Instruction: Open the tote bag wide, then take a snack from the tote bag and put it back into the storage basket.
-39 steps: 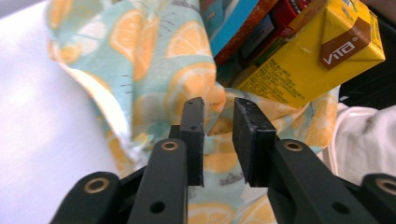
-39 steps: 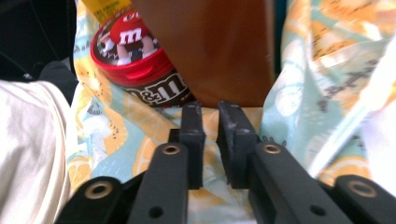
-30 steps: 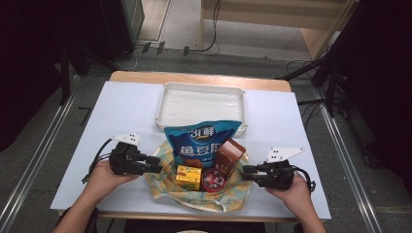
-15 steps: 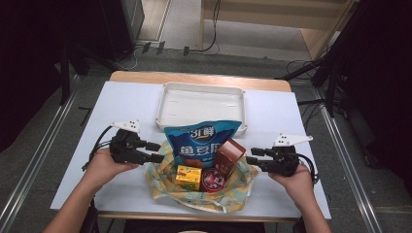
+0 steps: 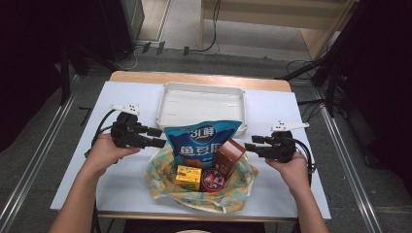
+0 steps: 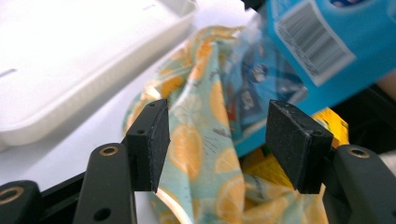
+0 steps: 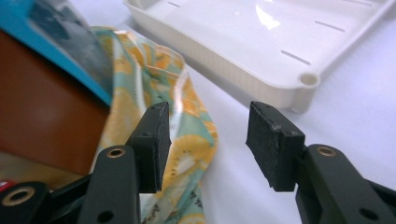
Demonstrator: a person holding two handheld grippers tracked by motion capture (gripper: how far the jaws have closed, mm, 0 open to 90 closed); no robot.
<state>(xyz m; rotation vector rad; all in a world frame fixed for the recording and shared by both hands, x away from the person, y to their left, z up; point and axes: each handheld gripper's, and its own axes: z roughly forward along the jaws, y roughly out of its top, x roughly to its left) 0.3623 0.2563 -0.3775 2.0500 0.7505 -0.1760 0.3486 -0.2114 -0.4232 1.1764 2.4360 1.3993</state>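
Both tools have let go of the lemon-print cloth [image 5: 160,182]: the left tool [image 5: 159,137] has its jaws spread wide, just been opening, with nothing pinched; in the left gripper view the cloth [image 6: 201,154] lies beyond the pads, not between them. The right tool [image 5: 251,143] stands at a middling gap, also just been opening, and grips nothing; in the right gripper view the cloth edge [image 7: 187,144] lies just past the left-hand pad, untouched. My read: the cloth has been opened out flat and unloading comes next, probably into the white tray [image 5: 165,104], which sits bare at the far side of the worktop [image 5: 121,97]. The cloth lies at the near middle of the worktop between the two hands, rumpled, its edges flopped outward, pale green with yellow-orange citrus slices. On it are a blue snack bag [image 5: 201,145] leaning toward the tray, a brown carton [image 5: 230,154] tilted to its right, a small yellow box [image 5: 188,177] and a round red tin [image 5: 212,180] in front. The next move calls for one tool on the bag's edge; it is tall and floppy, so grab it low or it will fold. The cloth is slick-looking and may drag along with whatever gets lifted.
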